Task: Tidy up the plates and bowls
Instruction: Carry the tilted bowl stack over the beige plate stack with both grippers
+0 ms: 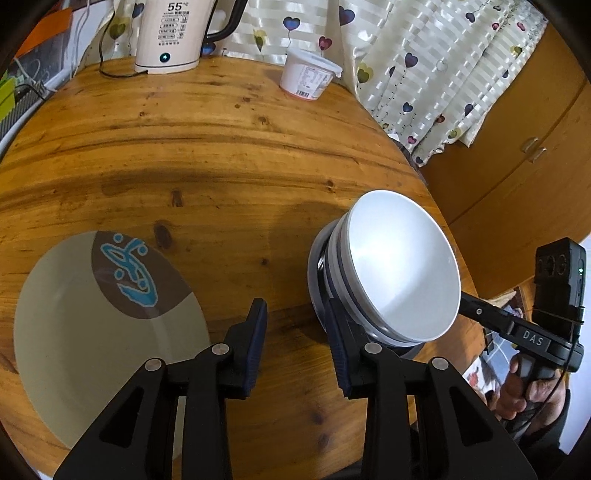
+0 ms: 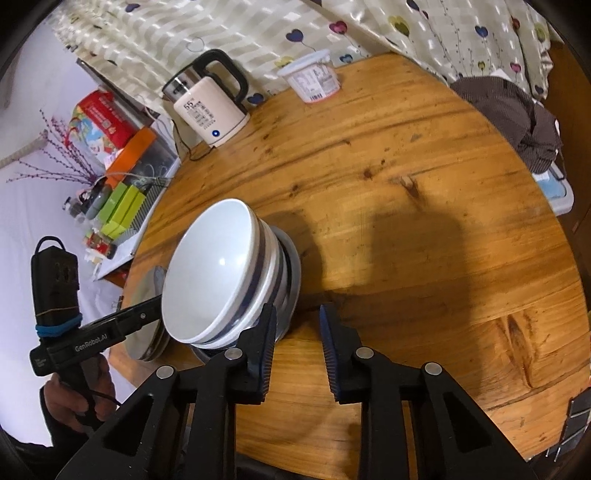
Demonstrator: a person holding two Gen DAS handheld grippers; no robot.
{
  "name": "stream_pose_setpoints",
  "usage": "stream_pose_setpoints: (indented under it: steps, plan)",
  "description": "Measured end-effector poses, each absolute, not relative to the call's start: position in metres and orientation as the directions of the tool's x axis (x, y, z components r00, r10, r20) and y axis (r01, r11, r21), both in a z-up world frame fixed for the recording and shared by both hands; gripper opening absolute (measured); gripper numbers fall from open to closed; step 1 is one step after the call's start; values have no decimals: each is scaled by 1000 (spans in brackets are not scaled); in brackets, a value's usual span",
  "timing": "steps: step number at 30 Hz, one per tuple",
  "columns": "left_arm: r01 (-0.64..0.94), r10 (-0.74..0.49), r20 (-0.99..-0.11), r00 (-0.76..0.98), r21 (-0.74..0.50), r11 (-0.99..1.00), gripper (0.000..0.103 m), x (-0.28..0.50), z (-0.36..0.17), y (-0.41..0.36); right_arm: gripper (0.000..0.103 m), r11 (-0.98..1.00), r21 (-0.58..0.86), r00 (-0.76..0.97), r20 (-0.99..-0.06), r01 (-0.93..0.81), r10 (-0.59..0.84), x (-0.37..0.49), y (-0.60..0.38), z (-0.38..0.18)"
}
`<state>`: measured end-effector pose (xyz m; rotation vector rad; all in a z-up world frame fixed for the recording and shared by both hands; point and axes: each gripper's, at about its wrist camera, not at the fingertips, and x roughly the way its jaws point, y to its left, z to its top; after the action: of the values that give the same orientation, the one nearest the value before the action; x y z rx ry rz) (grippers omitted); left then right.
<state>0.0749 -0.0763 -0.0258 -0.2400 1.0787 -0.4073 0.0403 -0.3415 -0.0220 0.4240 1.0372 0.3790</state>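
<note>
Stack of white bowls is sitting on the wooden table, flanked by both grippers. Left gripper is gaping, empty, stack at its right finger. Right gripper is part-open, empty, stack at its left finger; cream plate lying far left.

Lived-in home dining corner, round knotty wooden table, heart-print curtain behind it, cream electric kettle with cord, lidded food tub, wooden cabinet doors, cluttered side shelf with colourful boxes.
</note>
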Motion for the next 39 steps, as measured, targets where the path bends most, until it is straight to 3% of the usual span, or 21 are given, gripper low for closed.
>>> stream_pose_setpoints:
  steps: [13,25,39]
  plan:
    - [211,-490,-787,374,-442,872,33,85,-35,-75,12,807,583,415,-712,-101,566,51,-344,-35]
    - [258,-583,-736,344,-523,812,10,91,-36,-75,8,767,634,400,-681,-98,613,56,-347,-38]
    - [258,-616,-707,346,-560,787,7,93,-40,-71,7,769,631,402,-681,-100,612,57,-347,-37]
